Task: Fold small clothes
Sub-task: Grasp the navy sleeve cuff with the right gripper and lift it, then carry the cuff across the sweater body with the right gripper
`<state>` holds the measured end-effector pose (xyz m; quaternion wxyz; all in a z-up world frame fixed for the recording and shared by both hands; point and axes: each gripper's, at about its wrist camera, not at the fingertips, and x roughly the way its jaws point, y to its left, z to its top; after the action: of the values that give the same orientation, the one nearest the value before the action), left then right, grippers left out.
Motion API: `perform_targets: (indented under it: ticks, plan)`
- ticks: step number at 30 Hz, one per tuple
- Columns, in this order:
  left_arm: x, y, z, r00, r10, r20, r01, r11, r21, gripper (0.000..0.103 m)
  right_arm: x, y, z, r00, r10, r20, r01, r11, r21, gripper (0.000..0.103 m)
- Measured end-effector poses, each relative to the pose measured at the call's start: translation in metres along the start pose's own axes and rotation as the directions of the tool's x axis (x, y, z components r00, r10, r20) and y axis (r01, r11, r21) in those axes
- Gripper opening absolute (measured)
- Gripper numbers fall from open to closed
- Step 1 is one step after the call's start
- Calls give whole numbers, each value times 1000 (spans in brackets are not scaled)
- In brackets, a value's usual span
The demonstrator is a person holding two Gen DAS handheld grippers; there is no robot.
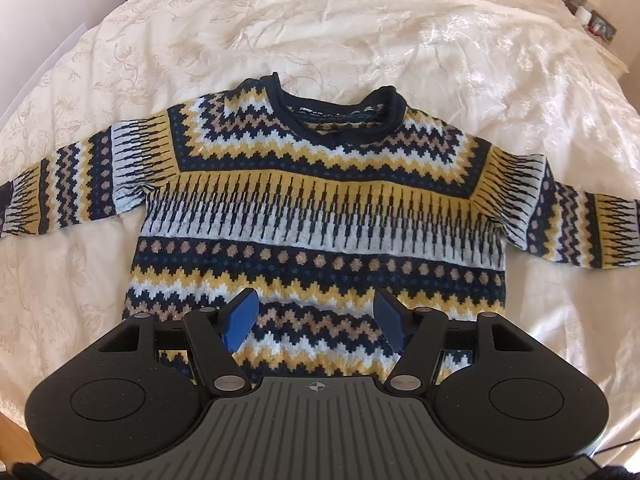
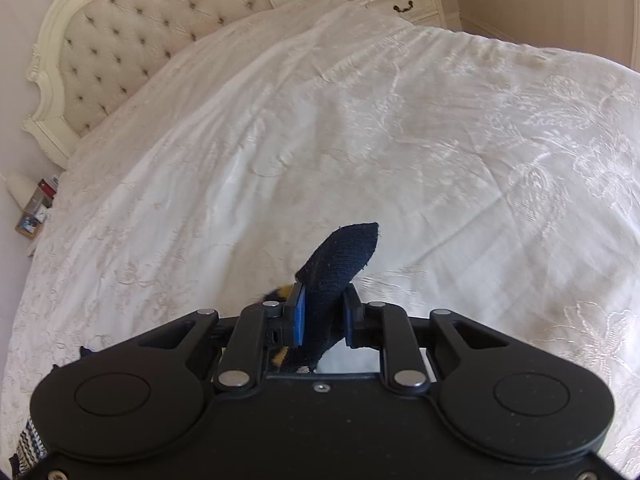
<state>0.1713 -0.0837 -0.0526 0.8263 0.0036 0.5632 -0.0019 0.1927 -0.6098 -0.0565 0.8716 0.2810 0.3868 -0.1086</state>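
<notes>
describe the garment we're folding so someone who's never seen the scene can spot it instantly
Start at the big bed with the cream embroidered bedspread. Lying flat in its middle, sleeves spread out to both sides, is a knitted sweater, seen beyond the open left gripper. It is the only patterned item there: navy, mustard, pale blue and tan zigzag bands with a rolled navy collar.
</notes>
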Motion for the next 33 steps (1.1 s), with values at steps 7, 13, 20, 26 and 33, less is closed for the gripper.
perform_targets:
  ticks: [7,13,20,26,33]
  plan:
    - [12,35,5,999,-39,-11,39,999,3,62,-18,97,-3,987,152,46,-151,988,-25,26]
    - [19,83,14,998,-62,-12,62,998,13,62,-15,209,-31,945,325,29,-323,944,-64,26]
    - [29,148,27,999,-49,-14,49,999,5,62,26,343,-100,911,399,-106,-413,886,-210,31]
    - [35,182,36,1000,-25,-2,25,1000,14,62,57,393,-175,953,253,-166,-300,868,-397,69]
    - [16,186,36,991,0,132,-2,1000,16,62,65,375,-221,994,21,-108,-74,853,-517,73]
